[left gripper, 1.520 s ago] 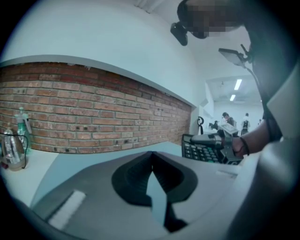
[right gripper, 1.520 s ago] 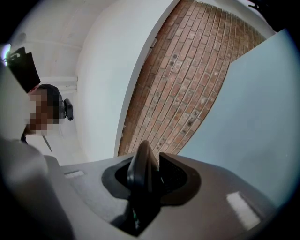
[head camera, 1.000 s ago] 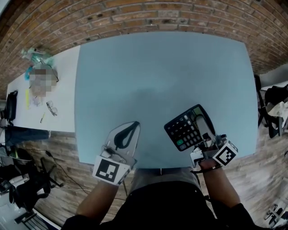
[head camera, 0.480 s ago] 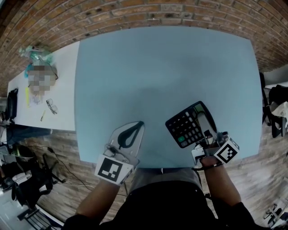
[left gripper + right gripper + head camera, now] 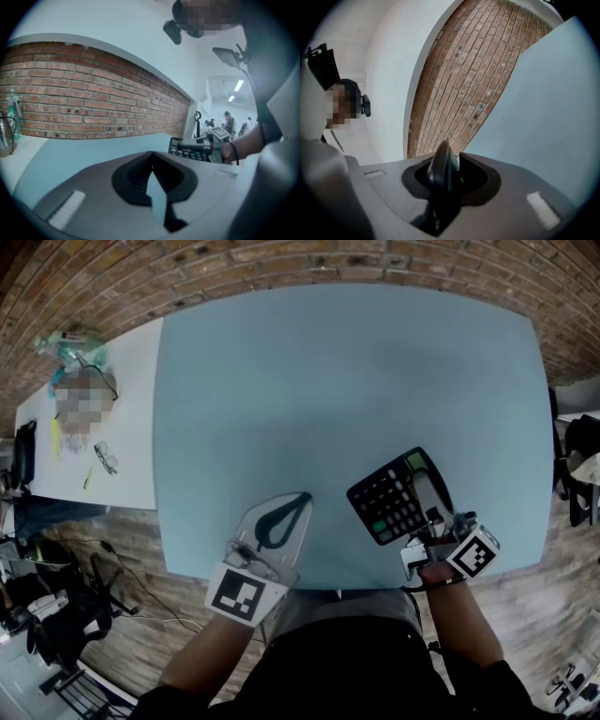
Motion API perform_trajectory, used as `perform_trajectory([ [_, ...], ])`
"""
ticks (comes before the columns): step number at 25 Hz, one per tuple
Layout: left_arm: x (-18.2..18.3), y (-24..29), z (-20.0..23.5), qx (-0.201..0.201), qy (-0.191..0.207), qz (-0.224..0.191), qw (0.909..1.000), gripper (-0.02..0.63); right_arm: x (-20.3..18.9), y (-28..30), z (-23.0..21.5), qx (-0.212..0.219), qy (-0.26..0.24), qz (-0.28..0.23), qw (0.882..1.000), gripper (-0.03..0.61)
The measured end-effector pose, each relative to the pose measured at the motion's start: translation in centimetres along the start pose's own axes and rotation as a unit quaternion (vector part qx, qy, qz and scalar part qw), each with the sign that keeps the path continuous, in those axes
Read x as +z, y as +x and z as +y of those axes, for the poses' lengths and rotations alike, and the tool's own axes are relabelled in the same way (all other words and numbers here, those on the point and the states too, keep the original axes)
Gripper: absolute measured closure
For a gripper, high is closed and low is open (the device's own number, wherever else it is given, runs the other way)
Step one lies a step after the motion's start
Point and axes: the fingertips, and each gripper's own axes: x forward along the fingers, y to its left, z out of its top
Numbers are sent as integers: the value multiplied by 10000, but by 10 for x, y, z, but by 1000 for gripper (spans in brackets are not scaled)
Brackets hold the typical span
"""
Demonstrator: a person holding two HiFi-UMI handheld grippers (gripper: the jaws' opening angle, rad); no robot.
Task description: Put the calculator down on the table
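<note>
**Over the table's near right corner, the calculator is gripped by its edge**

At the near right of the blue table (image 5: 328,381), the right gripper (image 5: 429,524) is clenched on the near edge of the black calculator (image 5: 396,495), keys facing up. Pinching one thin edge keeps the keypad roughly flat to the surface, which I judge suits laying it down without tipping. The left gripper (image 5: 298,502) hangs beside it over the near edge, tips pressed together on nothing, apparently just kept out of the way.

From the head view the layout is plain, but not whether the calculator touches the table. Looking across from the side, the left gripper view shows the calculator (image 5: 187,146) low over the surface, though contact is not settled. Only the right gripper view shows its dark rim wedged between the jaws, with bare table beyond.
</note>
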Motion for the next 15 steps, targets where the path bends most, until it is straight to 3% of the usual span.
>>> perform_trajectory([
  [15,-16,18,-1,-152,-76,177,9997,611,-16,12,-17,-176,-46,293,9994,479],
])
